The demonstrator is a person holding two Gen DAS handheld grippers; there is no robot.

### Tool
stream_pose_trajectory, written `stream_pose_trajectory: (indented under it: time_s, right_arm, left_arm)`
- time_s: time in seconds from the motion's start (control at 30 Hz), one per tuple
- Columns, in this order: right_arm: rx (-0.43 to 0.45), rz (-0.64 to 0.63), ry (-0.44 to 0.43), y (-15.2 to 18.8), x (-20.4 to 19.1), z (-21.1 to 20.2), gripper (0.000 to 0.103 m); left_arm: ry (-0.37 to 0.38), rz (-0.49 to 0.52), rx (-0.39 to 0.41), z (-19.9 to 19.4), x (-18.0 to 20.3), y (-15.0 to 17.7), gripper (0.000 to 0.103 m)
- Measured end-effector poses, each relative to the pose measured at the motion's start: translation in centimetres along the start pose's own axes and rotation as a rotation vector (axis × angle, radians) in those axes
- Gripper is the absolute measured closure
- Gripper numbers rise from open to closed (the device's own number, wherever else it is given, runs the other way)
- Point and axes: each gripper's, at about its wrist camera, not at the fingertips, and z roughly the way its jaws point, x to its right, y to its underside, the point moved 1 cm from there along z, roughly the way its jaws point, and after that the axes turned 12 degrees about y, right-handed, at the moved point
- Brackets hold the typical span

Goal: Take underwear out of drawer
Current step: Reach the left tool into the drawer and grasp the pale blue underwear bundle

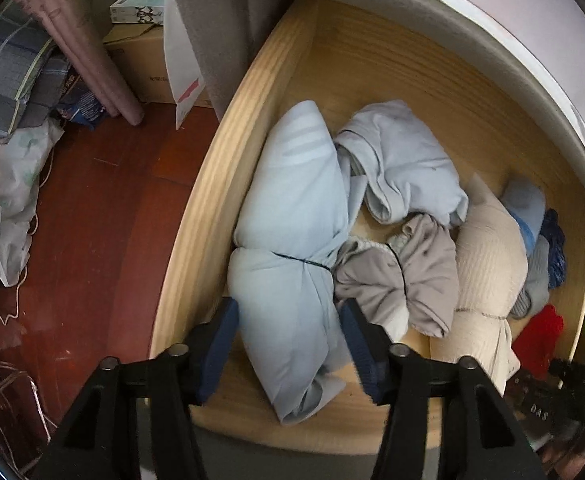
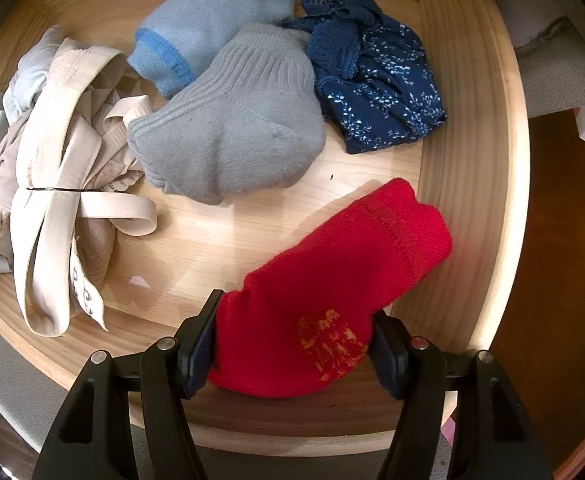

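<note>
Here, left gripper (image 1: pixel 288 344) straddles pale blue tied bundle (image 1: pixel 292 240) in drawer (image 1: pixel 212 184), long axis running away from jaws, pads apparently not yet pressing. Right gripper (image 2: pixel 294 344) clenched on red sock (image 2: pixel 332 292). Navy patterned underwear (image 2: pixel 376 76) lies beyond, far right corner; right hand nearer.

Your wooden drawer (image 2: pixel 472 184) stands open. In it you have 1 navy floral lace-trimmed underwear (image 2: pixel 376 76), crumpled near the right wall, touching a grey sock, and 1 pale-blue bundle (image 1: pixel 292 248) tied with dark thread.
</note>
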Motion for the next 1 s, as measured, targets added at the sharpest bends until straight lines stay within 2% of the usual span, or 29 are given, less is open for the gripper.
stream_pose_trajectory:
  time_s: [0.23,0.4,0.5,0.57,0.77,0.87,1.0]
  right_arm:
    - [0.001,-0.001,0.000,-0.1,-0.1,0.0,0.040]
    - [0.000,-0.002,0.000,-0.1,-0.2,0.0,0.039]
    - [0.001,-0.002,0.000,-0.1,-0.2,0.1,0.039]
    - [0.001,-0.001,0.000,-0.1,-0.2,0.1,0.039]
    - [0.002,-0.003,-0.001,-0.2,-0.5,0.1,0.039]
    - [0.002,-0.004,0.000,-0.2,-0.5,0.1,0.039]
    - [0.000,-0.006,0.001,-0.3,-0.7,0.2,0.038]
  left_arm:
    - [0.002,0.020,0.023,0.3,1.0,-0.6,0.054]
    - [0.048,-0.059,0.082,-0.8,-0.6,-1.9,0.054]
    - [0.068,-0.088,0.061,-0.4,-1.0,-2.9,0.054]
    - [0.047,-0.081,0.040,0.2,-0.8,-3.5,0.054]
    - [-0.015,-0.044,0.043,1.2,0.7,-4.2,0.046]
    - [-0.072,0.013,0.041,1.8,1.5,-4.4,0.047]
    - [-0.101,0.064,0.019,2.3,2.4,-4.4,0.052]
